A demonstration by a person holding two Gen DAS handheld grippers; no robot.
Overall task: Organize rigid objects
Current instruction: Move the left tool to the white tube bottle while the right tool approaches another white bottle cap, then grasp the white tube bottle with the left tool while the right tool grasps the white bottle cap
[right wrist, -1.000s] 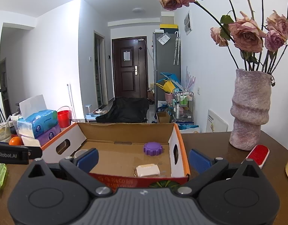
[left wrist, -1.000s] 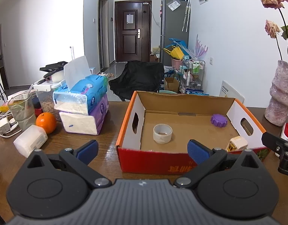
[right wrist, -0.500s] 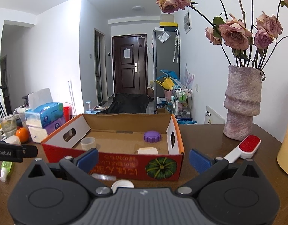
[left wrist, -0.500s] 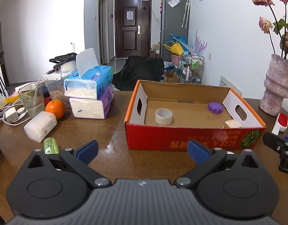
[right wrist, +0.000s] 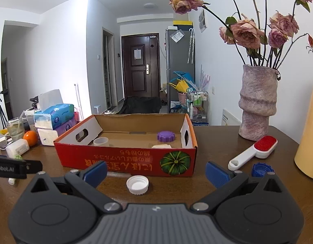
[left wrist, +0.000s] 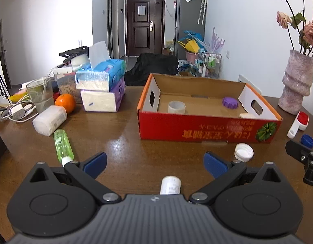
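Green bottle (left wrist: 62,143): lies flat on the bench (left wrist: 126,142), long axis running away from the camera, white cap end nearest the left hand-held gripper.
White vial (left wrist: 170,185): lies flat close in, long axis pointing away toward the box; its near end is hidden under the gripper body.
White cap (right wrist: 137,184): rests open side up on the bench, just in front of the box's red front wall.
Blue cap (right wrist: 262,169): beside the handle of the lint brush (right wrist: 254,152), partly hidden by the right finger.
Box (left wrist: 207,126): open cardboard tray — inside sit a tape roll (left wrist: 176,107), a purple lid (left wrist: 230,102) and a pale block (left wrist: 246,115).
Left hand-held gripper (left wrist: 155,161): fingers spread wide, holding nothing; the vial lies between them, the green bottle just outside its left finger.
Right hand-held gripper (right wrist: 156,171): fingers wide apart and empty — the white cap lies between them, touching neither.
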